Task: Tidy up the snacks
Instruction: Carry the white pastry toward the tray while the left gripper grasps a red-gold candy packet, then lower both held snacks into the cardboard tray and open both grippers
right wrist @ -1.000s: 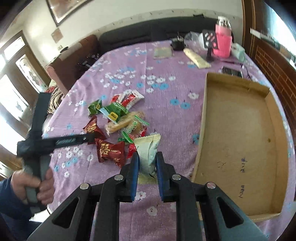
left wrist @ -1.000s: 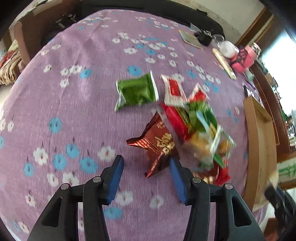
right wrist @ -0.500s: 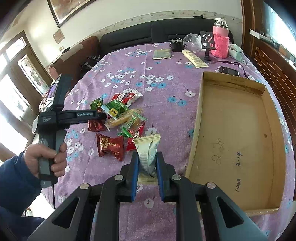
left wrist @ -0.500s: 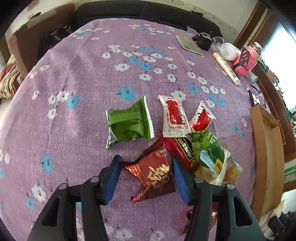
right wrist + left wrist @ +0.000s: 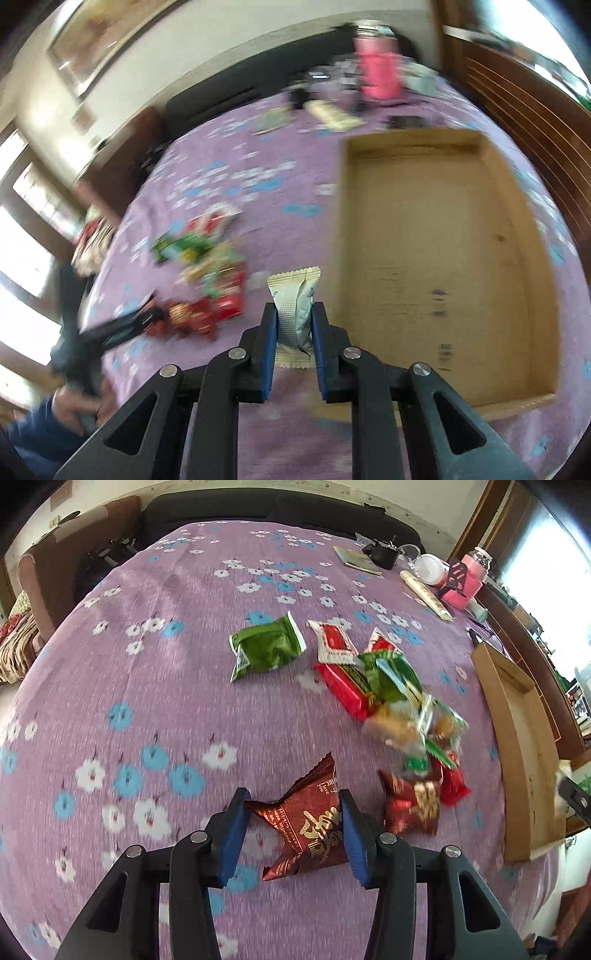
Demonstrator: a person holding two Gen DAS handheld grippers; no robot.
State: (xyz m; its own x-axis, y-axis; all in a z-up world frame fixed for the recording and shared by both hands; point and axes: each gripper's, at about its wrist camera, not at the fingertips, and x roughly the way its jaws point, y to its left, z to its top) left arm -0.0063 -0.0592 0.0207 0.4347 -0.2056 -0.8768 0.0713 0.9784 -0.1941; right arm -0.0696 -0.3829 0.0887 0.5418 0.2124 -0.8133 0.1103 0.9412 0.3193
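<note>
Left gripper (image 5: 291,834) angled down over the purple flowered surface (image 5: 155,686), jaws closing around a dark red snack packet (image 5: 306,827); pads at both flanks of the packet, firm grip not yet confirmed. Right gripper (image 5: 294,334) with jaws clamped on a pale cream snack bar (image 5: 297,314), held just beside the near left wall of the empty cardboard tray (image 5: 436,236) at the right edge of the surface. Remaining snack pile (image 5: 399,716) loose mid-surface, a green packet (image 5: 264,650) slightly apart on its far side. Risks noted: crinkled foil liable to slip or twist out if pinched only at its puffed middle; second red packet (image 5: 410,801) lying close to the right jaw, likely to be dragged along; cream bar liable to catch on the tray wall if carried across too low; right view heavily blurred, tray clearance unverified
</note>
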